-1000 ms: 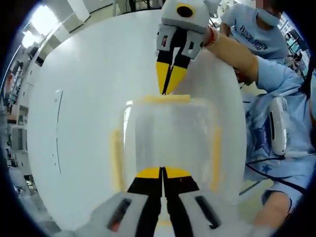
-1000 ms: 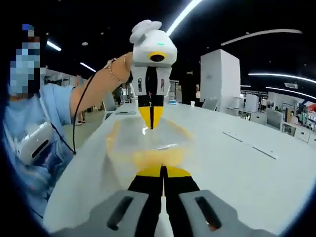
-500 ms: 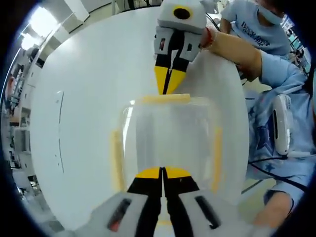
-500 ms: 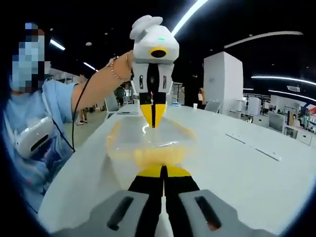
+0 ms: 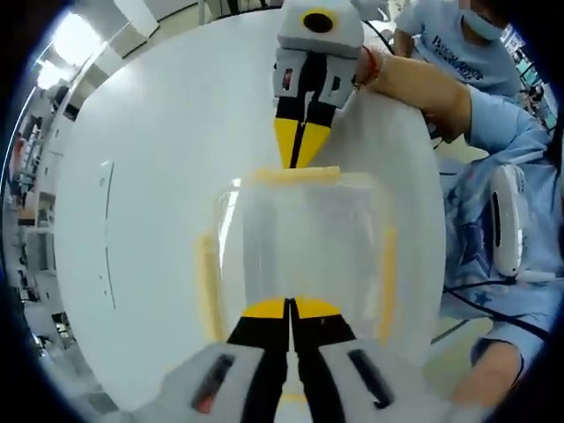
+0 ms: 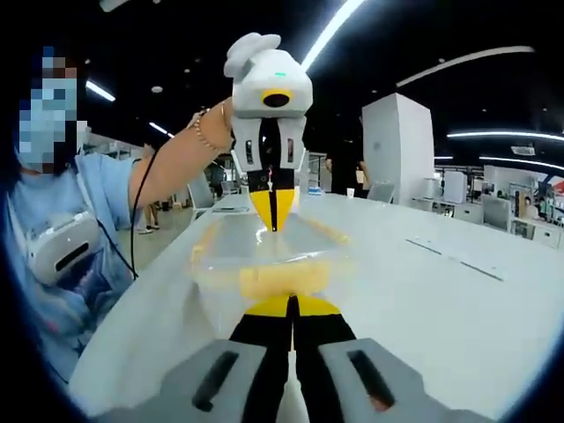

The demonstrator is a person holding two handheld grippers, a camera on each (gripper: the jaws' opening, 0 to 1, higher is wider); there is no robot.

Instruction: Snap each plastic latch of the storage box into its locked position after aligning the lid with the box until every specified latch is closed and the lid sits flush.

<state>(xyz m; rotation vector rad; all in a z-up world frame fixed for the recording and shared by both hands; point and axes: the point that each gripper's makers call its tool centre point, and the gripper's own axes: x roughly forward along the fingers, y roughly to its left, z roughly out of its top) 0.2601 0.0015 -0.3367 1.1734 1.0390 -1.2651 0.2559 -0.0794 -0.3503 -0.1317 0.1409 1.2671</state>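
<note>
A: On the white table (image 5: 141, 176), the storage box (image 5: 304, 256) sits between the two grippers. Clear body, clear lid (image 5: 300, 238) on top, yellow latches on the sides.

B: Left gripper?

A: In the left gripper view, the left gripper (image 5: 289, 308) has its yellow-tipped jaws pressed together, no gap, tips at the near edge of the lid. Nothing clamped between them as far as I can see. In the right gripper view it comes down from above (image 6: 271, 216), tips closed, touching the far end of the box.

B: Right one?

A: Same story. In the right gripper view, the right gripper (image 6: 291, 307) has its jaws together, tips right at the near yellow latch (image 6: 280, 280). From the left gripper view it hangs over the far end (image 5: 301, 145), tips together, just above the far latch (image 5: 298, 175), close or touching, can't tell which.

B: Latch states?

A: Far latch in the left gripper view lies as a flat yellow bar along the lid edge. Side latches: left side latch (image 5: 208, 286) and right side latch (image 5: 386, 282) run as yellow strips down the box walls. Can't tell from these frames whether any is fully snapped. Lid looks square on the box, no visible skew.

B: Anything else around?

A: A person in a light blue shirt (image 5: 493, 167) beside the table, forearm (image 5: 419, 84) holding the right gripper. White device (image 6: 66, 251) hangs at the chest in the right gripper view. Room behind is dark with ceiling light strips (image 6: 330, 31).
</note>
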